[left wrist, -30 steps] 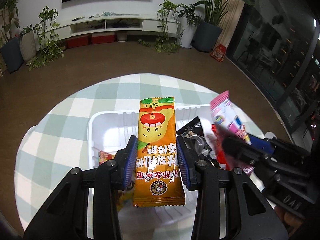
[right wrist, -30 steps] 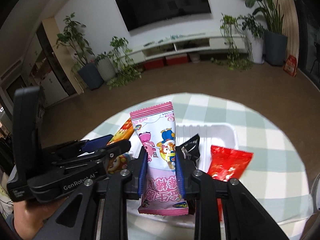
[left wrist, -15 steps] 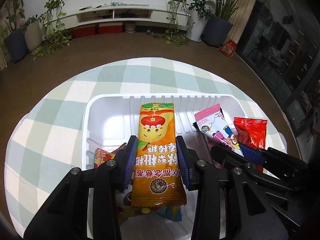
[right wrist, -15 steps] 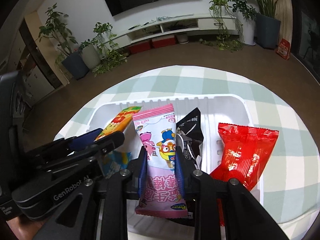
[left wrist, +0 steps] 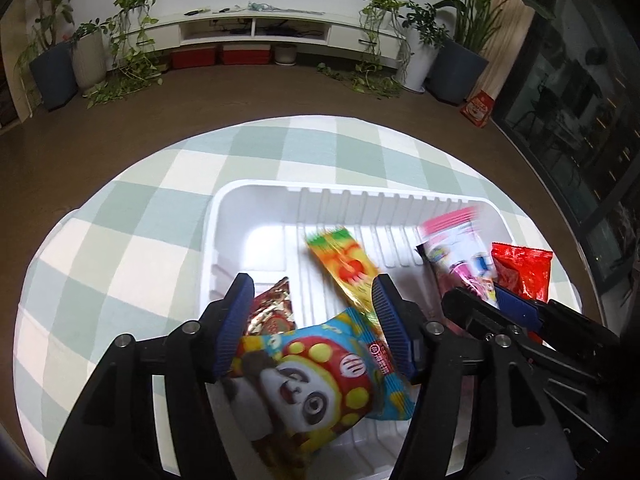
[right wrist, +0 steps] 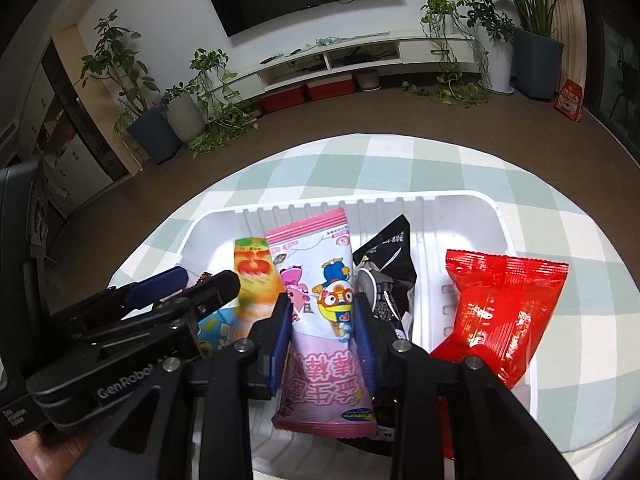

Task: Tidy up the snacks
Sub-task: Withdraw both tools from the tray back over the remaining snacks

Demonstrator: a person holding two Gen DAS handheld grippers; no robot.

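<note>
My left gripper (left wrist: 312, 284) hangs over the white tray (left wrist: 360, 190), its jaws opening with nothing pressed between them. The orange snack pack (left wrist: 342, 264), blurred, lies slanted in the tray just ahead of the right finger. Under the jaws lie a panda pack (left wrist: 316, 380) and a red-gold pack (left wrist: 272, 308). My right gripper (right wrist: 320, 300) has the pink snack pack (right wrist: 316, 256) upright between its pads; the jaws are opening, but the pads still touch the pack's sides. A black pack (right wrist: 390, 256) and a red pack (right wrist: 500, 304) lie to its right in the tray (right wrist: 400, 196).
The tray sits on a round table with a green-and-white checked cloth (left wrist: 140, 208). The two grippers are close together over the tray, the left gripper (right wrist: 180, 284) just beside the right one. Potted plants and a TV cabinet stand far off across the brown floor.
Both grippers came down toward the tray. The left jaws spread and the orange pack dropped out into the tray. The right jaws widened slightly around the pink pack.
</note>
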